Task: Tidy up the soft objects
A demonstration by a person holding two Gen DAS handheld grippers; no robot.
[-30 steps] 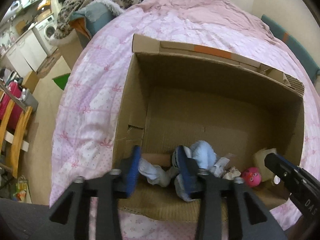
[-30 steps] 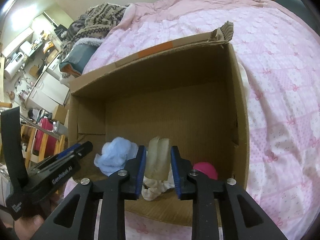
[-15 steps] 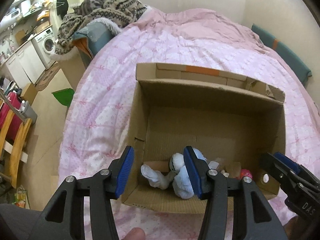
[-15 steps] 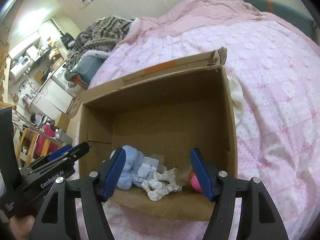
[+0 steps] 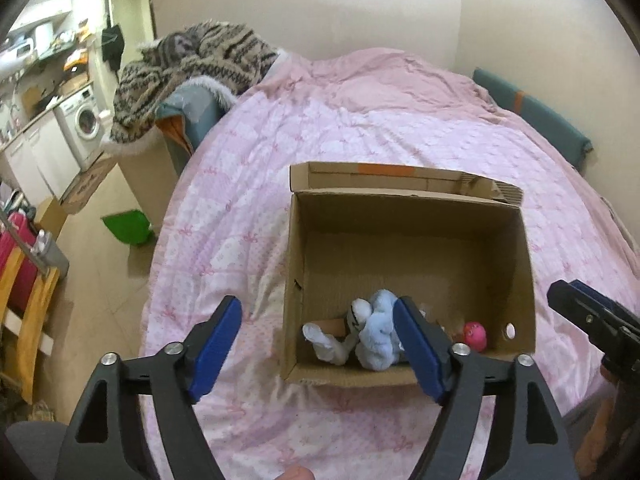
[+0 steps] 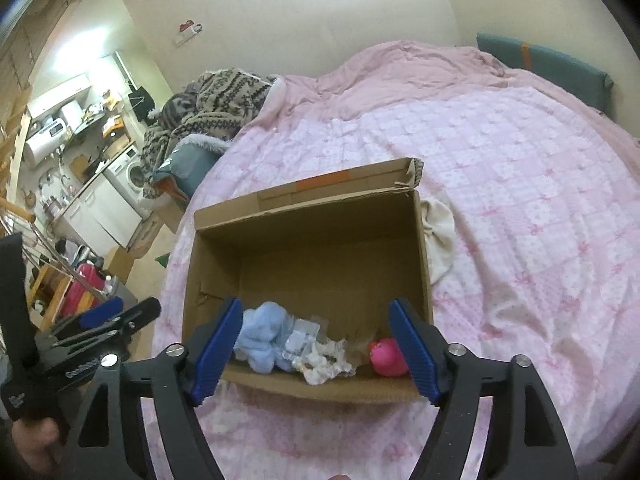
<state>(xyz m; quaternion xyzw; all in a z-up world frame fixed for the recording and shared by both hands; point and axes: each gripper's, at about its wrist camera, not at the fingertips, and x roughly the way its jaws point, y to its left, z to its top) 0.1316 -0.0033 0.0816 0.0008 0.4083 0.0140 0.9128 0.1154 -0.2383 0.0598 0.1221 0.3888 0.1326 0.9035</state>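
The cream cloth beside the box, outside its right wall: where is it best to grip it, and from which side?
Probably with the right gripper, now open and nearest. The cream cloth lies crumpled on the pink quilt, pressed against the cardboard box. Come from above on its outer side, away from the wall, and pinch a raised fold near its middle; the flat edges offer the jaws little.
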